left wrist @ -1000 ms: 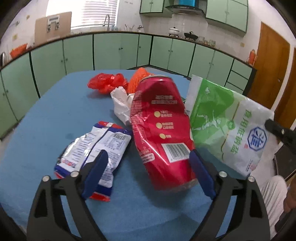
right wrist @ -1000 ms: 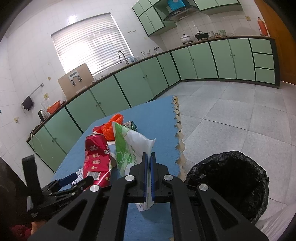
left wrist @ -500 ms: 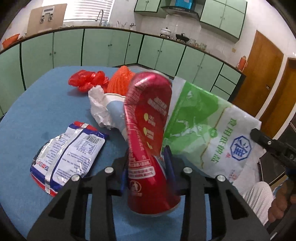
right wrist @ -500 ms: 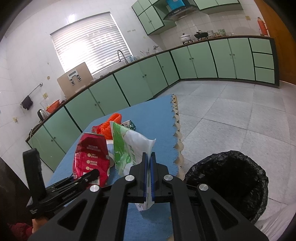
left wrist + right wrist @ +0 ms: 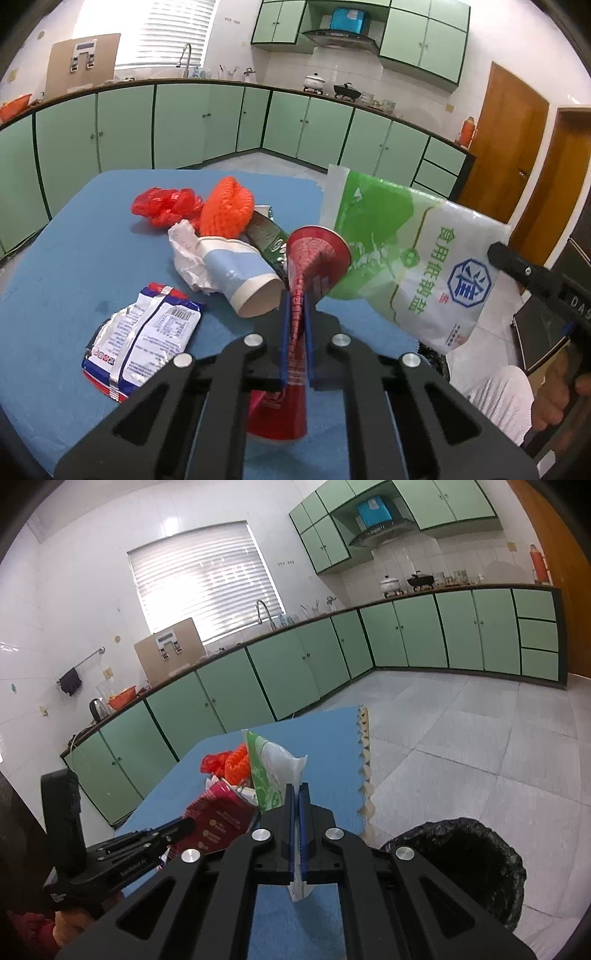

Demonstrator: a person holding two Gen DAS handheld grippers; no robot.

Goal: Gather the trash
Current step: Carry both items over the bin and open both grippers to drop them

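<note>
My left gripper [image 5: 296, 314] is shut on a red crushed can [image 5: 314, 258], squeezing it flat and holding it above the blue table [image 5: 74, 240]. The can also shows in the right wrist view [image 5: 218, 818]. My right gripper [image 5: 295, 805] is shut on a green and white salt bag [image 5: 271, 771] and holds it up over the table's right edge; the bag also shows in the left wrist view [image 5: 413, 266]. A black-lined trash bin [image 5: 465, 864] stands on the floor, right of the table.
On the table lie a blue and white snack wrapper [image 5: 144, 328], a paper cup [image 5: 240, 277] with crumpled white paper, an orange foam net [image 5: 227, 212], a red plastic bag [image 5: 166, 205] and a dark green wrapper [image 5: 267, 236]. Green cabinets line the walls.
My left gripper closed on the red can, flattened it and lifted it off the table. The right gripper kept the salt bag and rose a little.
</note>
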